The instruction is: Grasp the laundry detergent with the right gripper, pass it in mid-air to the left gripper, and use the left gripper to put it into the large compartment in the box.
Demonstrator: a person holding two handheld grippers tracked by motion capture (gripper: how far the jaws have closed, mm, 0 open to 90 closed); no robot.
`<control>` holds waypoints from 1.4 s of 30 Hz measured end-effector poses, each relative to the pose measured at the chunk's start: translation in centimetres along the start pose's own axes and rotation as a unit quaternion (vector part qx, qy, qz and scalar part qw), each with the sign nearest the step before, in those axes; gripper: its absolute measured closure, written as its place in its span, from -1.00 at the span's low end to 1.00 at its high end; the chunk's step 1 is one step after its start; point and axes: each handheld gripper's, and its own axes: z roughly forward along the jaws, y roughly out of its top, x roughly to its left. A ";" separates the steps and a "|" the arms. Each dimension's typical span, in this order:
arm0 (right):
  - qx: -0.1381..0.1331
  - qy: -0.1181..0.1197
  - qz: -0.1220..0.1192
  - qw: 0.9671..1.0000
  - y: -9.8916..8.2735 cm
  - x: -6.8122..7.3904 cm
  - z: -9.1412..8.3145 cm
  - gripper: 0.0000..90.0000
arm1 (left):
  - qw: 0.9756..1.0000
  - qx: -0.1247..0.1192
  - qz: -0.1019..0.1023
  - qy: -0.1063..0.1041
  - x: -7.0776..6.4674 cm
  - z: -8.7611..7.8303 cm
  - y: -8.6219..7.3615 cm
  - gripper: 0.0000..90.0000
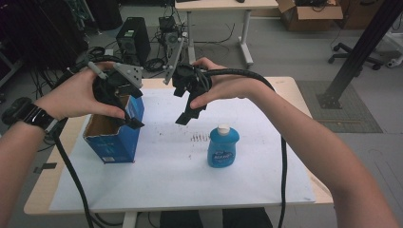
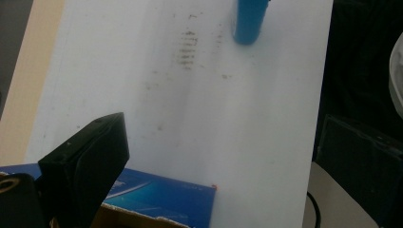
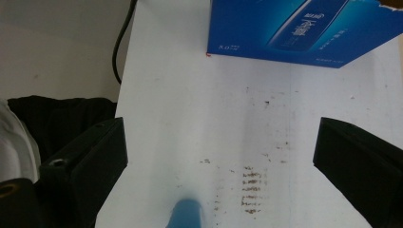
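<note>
Blue cardboard box (image 1: pixel 115 133) stood open-topped near the counter's (image 1: pixel 294 90) left edge, on a white sheet (image 1: pixel 180 175). The left hand-held gripper (image 1: pixel 124 102) hung at the box's rim, one jaw over the opening; how wide it stood I cannot tell. The right hand-held gripper (image 1: pixel 190 107) hovered mid-counter, jaws wide apart and empty, above a blue bottle (image 1: pixel 223 146) standing toward the front edge. Likely the next step: lower the right one onto the bottle.

A wooden table (image 1: pixel 294 90) carried a white sheet (image 1: pixel 171 175) marked with brownish smudges (image 1: pixel 199 137), perhaps dirt. On the sheet stood an open blue box (image 1: pixel 116 137) and, apart from it, a blue bottle (image 1: pixel 222 147)
</note>
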 end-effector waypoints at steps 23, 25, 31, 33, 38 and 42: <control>-0.059 -0.034 0.020 0.998 -4.4 0.4 -5.1 -0.93 | 1.000 -0.014 -0.020 0.014 -0.6 0.4 0.2 -0.92; -0.069 -0.036 0.027 0.997 -5.8 0.6 -5.7 -0.93 | 1.000 -0.015 -0.020 0.015 -0.7 0.5 0.5 -0.92; -0.086 -0.044 0.039 0.995 -8.6 0.8 -6.3 -0.94 | 1.000 -0.019 -0.019 0.015 -0.9 1.2 0.8 -0.92; -0.089 -0.045 0.039 0.994 -9.0 0.8 -6.4 -0.94 | 0.999 -0.022 -0.018 0.016 -1.0 1.3 0.9 -0.92; -0.100 -0.047 0.049 0.993 -11.8 1.1 -6.4 -0.94 | 0.999 -0.025 -0.017 0.014 -1.2 2.1 1.2 -0.92; -0.111 -0.043 0.050 0.992 -13.1 1.3 -6.3 -0.94 | 0.999 -0.027 -0.018 0.015 -1.2 2.3 1.2 -0.92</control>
